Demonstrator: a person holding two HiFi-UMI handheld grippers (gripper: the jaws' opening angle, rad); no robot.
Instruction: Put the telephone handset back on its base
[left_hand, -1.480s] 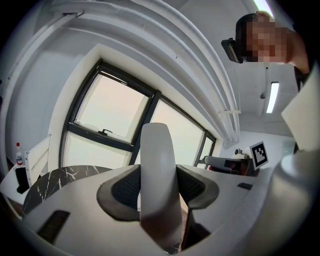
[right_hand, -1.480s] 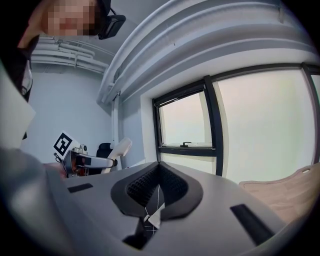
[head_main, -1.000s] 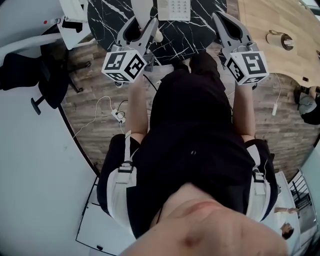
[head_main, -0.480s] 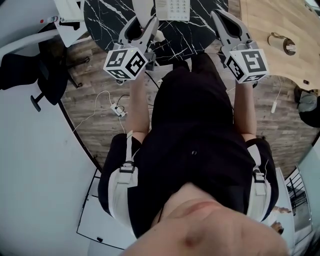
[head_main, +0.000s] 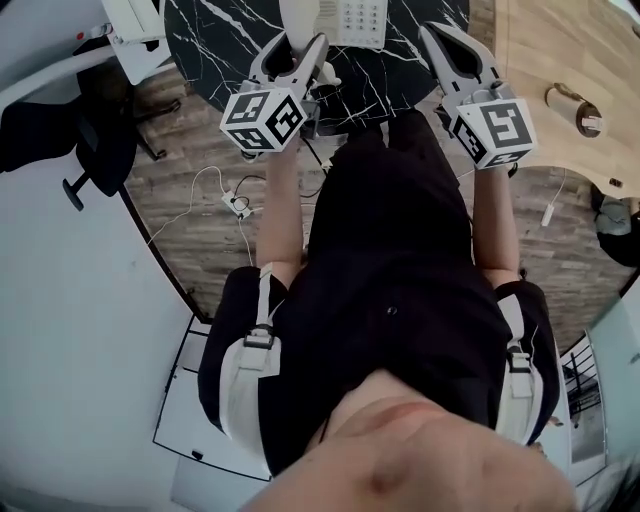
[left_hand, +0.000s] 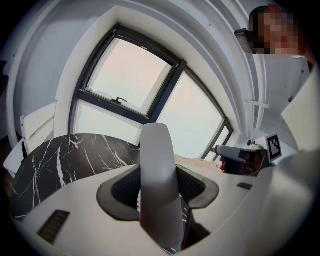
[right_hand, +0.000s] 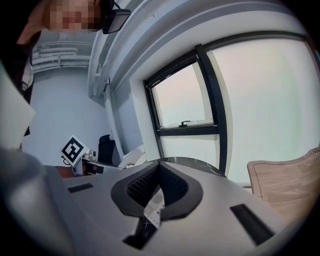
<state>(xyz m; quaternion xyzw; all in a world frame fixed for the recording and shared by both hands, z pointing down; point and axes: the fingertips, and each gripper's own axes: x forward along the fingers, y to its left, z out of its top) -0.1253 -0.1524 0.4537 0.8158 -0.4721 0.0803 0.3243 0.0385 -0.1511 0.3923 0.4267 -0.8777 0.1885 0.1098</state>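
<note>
In the left gripper view, a white telephone handset (left_hand: 159, 185) stands upright between the dark pads, and my left gripper (left_hand: 160, 187) is shut on it. The head view shows this gripper (head_main: 300, 48) over the near edge of the black marble table (head_main: 215, 40), with the handset's top (head_main: 297, 14) poking past the jaws. The telephone base (head_main: 362, 16), white with a keypad, lies just right of it at the frame's top. My right gripper (head_main: 438, 35) hovers right of the base, its jaws together and holding nothing. A sliver of the base (right_hand: 154, 207) shows below its pads (right_hand: 165, 182).
A light wooden table (head_main: 545, 50) with a round object (head_main: 578, 110) stands to the right. A white chair (head_main: 135, 25) and a black office chair (head_main: 60, 140) are at the left. Cables and a plug (head_main: 238, 205) lie on the wooden floor. Large windows are ahead.
Both grippers have moved forward over the marble table's edge and come lower, the left one carrying the handset. The base now sits closer between them.
</note>
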